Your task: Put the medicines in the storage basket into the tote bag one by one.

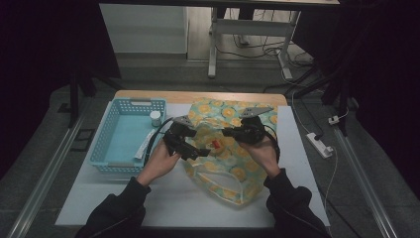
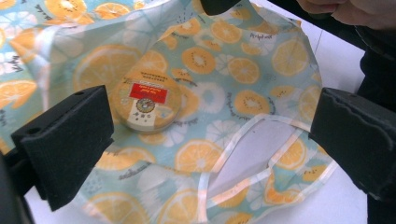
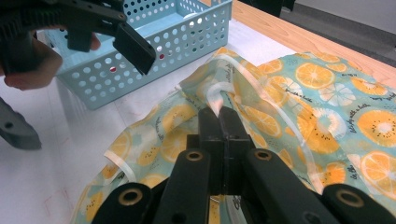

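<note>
The bag (image 2: 233, 93) looks like thin, glossy plastic film printed with orange slices, wrinkled and half see-through. Inside it lies a round tin (image 2: 145, 102) with a paper label and a slight sheen. The left gripper (image 2: 212, 140) has matt black, foam-like pads with a rough face. The basket (image 3: 154, 51) near the table's left edge is smooth light-blue plastic, full of holes. The table (image 3: 289, 32) shows bare wood at its far edge under a smooth white sheet (image 3: 46, 154).
</note>
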Demonstrator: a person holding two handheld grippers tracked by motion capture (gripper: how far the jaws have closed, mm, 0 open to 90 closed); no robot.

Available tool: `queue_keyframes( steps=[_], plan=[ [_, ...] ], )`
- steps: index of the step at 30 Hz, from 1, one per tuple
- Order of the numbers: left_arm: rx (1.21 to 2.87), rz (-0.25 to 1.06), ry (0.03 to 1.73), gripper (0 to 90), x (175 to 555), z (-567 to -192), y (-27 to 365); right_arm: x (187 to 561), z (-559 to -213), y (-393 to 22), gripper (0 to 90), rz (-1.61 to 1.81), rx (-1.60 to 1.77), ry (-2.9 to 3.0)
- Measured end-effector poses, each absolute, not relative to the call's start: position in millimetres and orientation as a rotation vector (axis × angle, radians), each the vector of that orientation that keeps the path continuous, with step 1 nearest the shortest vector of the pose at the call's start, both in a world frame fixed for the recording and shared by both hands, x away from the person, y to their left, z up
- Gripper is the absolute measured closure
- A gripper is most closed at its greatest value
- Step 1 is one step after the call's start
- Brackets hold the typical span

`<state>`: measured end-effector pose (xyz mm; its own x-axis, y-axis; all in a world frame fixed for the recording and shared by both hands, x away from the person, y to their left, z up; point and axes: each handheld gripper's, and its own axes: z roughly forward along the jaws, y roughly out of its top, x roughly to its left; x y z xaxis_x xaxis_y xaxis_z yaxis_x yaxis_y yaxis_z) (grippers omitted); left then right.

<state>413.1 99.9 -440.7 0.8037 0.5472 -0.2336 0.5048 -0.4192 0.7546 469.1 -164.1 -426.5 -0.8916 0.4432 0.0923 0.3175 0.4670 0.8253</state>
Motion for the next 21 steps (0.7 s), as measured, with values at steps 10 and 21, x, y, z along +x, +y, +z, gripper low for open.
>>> queue_keyframes(
  steps=[10, 21],
  plan=[
    [2.097, 0.053, 0.783, 0.0, 410, -437, 118, 470, -427, -165, 90.0, 1.403, 0.677, 2.573],
    [2.084, 0.087, 0.838, 0.0, 406, -433, 144, 471, -428, -166, 90.0, 1.398, 0.683, 2.572]
  ],
)
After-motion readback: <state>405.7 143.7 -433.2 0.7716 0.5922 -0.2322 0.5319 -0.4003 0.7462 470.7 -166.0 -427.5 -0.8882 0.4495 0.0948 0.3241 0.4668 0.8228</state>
